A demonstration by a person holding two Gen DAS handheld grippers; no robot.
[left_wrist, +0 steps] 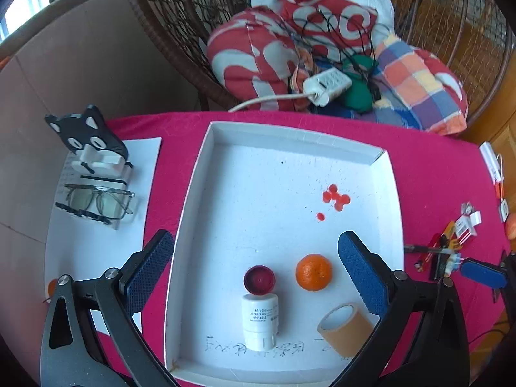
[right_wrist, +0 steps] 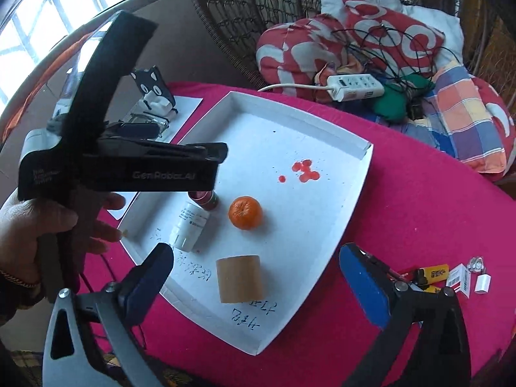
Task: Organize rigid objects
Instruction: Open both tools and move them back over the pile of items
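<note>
The left gripper [left_wrist: 256,275], jaws spread and empty, hung nearest the white bottle [left_wrist: 260,321], whose long axis seemingly ran straight ahead between them; the right gripper [right_wrist: 256,285] was likewise unclenched.

Dark red cap [right_wrist: 209,200]: mostly hidden behind the left gripper's body in the right wrist view. White bottle [left_wrist: 260,322]: label print too small to read. Handwriting on tray [right_wrist: 322,213] floor: illegible in both views. Glasses [left_wrist: 96,200]: lower edge hidden by their holder. Small items at table's right edge [left_wrist: 498,174]: cut off, unidentifiable. Orange object [left_wrist: 51,287] beside left finger: partly hidden.
</note>
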